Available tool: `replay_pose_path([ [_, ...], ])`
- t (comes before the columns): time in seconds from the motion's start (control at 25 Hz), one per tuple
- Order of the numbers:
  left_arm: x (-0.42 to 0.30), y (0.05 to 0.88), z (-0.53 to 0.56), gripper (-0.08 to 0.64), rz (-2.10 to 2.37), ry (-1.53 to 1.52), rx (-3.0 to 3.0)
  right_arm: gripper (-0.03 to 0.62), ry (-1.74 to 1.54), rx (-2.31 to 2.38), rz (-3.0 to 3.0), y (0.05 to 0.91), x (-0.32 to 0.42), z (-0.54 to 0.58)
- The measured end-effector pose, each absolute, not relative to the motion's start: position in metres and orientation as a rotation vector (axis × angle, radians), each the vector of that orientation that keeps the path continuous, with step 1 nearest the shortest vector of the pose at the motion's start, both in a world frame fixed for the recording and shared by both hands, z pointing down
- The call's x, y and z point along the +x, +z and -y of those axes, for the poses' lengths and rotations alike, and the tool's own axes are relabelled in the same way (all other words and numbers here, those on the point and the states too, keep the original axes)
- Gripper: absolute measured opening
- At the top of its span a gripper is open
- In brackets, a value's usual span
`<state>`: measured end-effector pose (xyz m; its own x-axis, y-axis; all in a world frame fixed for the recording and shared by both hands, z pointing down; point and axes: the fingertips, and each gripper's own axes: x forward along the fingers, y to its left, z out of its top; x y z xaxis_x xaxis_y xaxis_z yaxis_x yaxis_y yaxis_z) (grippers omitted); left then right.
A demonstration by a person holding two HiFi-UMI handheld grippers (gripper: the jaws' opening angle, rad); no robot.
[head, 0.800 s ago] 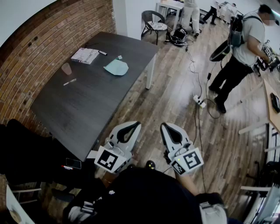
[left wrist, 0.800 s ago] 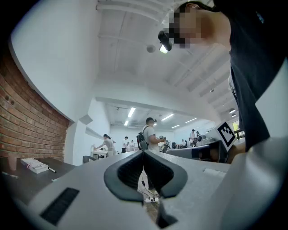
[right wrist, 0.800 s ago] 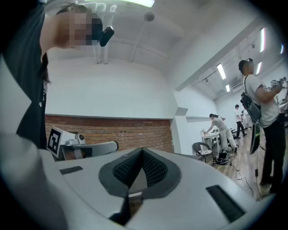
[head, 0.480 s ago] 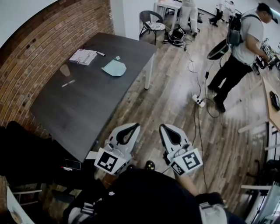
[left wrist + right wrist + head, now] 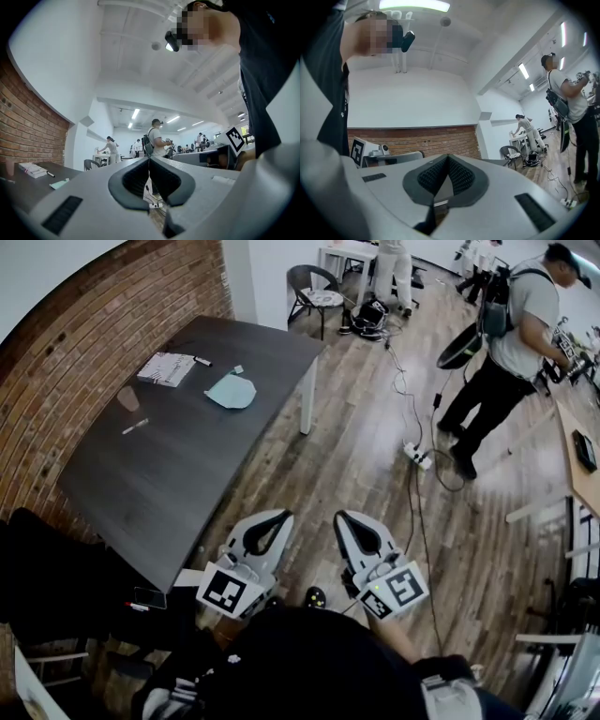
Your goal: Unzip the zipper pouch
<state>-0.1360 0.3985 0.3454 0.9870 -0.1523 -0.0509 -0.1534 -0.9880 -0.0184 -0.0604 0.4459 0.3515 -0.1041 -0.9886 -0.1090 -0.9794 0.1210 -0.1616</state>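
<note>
Head view, task's thing: a pale teal flat item, judged to be the zipper pouch (image 5: 231,390), lies on the far part of the dark table (image 5: 150,484), with a striped notebook (image 5: 167,368) near it on the left.
Head view, claws: the left gripper (image 5: 282,516) and right gripper (image 5: 340,517) are held side by side near the body, over the wooden floor (image 5: 366,446) and well apart from the pouch.
Head view, step in hand: approach. The next move calls for carrying both claws out to the table, one to pin the fabric and one to pinch the zipper pull.
Left gripper view: the left gripper (image 5: 149,160) has its jaws pressed together on nothing. The pouch (image 5: 58,183) is a small teal sliver at the left.
Right gripper view: the right gripper (image 5: 448,157) likewise has its jaws pressed together and holds nothing. A brick wall (image 5: 440,140) lies beyond, and the pouch is out of view.
Hard to make out: the zipper, its pull and its closed end are too small to tell in any view.
</note>
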Motion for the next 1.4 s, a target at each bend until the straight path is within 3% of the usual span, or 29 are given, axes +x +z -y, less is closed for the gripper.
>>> replay_pose_path([
  [0.72, -0.079, 0.34, -0.441, 0.005, -0.247, 0.098, -3.097, -0.002, -0.107, -1.942, -2.178, 0.361, -0.002, -0.493],
  [1.08, -0.099, 0.356, -0.42, 0.005, -0.414, 0.057, -3.106, -0.001, -0.159, -1.847, -2.262, 0.373, -0.015, -0.472],
  [1.4, -0.073, 0.354, -0.376, 0.005, -0.387, 0.106, -3.102, 0.0, -0.151, -1.905, -2.257, 0.372, 0.013, -0.436],
])
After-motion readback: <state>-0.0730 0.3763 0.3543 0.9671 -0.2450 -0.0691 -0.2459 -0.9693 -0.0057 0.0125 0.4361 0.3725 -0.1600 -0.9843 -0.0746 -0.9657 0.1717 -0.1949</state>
